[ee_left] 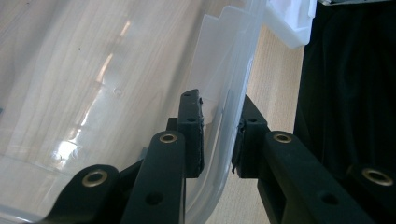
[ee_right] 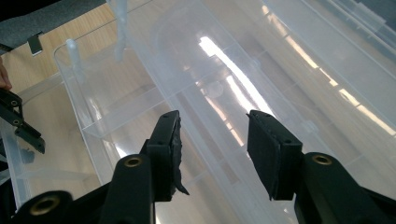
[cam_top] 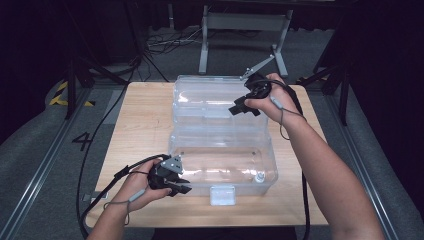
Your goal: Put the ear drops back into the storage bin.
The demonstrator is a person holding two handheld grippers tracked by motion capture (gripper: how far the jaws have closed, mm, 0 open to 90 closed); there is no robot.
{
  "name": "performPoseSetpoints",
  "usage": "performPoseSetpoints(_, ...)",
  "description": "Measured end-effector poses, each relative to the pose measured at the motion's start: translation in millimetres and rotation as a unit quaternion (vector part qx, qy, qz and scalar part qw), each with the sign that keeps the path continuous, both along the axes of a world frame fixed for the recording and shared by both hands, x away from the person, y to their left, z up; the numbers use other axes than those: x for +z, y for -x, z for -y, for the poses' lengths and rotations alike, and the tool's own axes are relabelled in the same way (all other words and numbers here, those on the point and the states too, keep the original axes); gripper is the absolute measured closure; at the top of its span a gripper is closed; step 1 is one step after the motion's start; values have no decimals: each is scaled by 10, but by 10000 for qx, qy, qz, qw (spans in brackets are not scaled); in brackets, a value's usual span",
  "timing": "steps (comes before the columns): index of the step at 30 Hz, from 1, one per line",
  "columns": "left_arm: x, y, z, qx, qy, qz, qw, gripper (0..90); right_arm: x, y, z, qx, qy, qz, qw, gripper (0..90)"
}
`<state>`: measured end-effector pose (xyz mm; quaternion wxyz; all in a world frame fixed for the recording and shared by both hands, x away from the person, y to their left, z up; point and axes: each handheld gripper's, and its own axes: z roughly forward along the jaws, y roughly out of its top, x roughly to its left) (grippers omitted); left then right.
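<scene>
A clear plastic box [cam_top: 240,187] stands open on the wooden table [cam_top: 145,125], its lid [cam_top: 210,97] laid back flat behind it. My left gripper [cam_top: 181,186] is at the box's front left corner. In the left gripper view its jaws [ee_left: 219,135] straddle the box wall [ee_left: 224,70], one pad inside and one outside, pressed on it. My right gripper [cam_top: 240,107] hovers over the right part of the lid. Its jaws [ee_right: 212,140] stand apart above the lid's inner face [ee_right: 261,70] with nothing between them.
A white latch [cam_top: 222,195] sticks out from the box's front wall, also seen in the left gripper view as the latch [ee_left: 289,21]. A small round piece [cam_top: 259,176] lies in the box's right front corner. Cables trail off both table sides. A metal stand [cam_top: 245,30] is behind the table.
</scene>
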<state>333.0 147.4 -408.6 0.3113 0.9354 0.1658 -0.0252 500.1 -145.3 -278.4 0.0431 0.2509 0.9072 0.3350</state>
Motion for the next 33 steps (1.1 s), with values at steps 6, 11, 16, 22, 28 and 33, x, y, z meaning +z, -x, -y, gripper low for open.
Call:
performPoseSetpoints(6,0,2,0,1,2,1,10000,768,-40,-45,-87,204,-39,-133,9997,572)
performPoseSetpoints(11,-2,3,2,1,-1,4,10000,767,-68,-37,-175,427,160,-109,9989,635)
performPoseSetpoints(16,-4,2,2,12,14,-6,10000,767,-88,-20,-250,619,335,-56,9975,741)
performPoseSetpoints(22,-4,4,0,25,13,-33,10000,767,-77,5,-276,665,415,-50,9969,789)
performPoseSetpoints(28,-4,4,0,27,9,-39,10000,768,-71,24,-276,678,384,-100,9969,810)
performPoseSetpoints(33,-3,3,1,27,6,-46,10000,768,-63,41,-270,731,423,-52,9964,817)
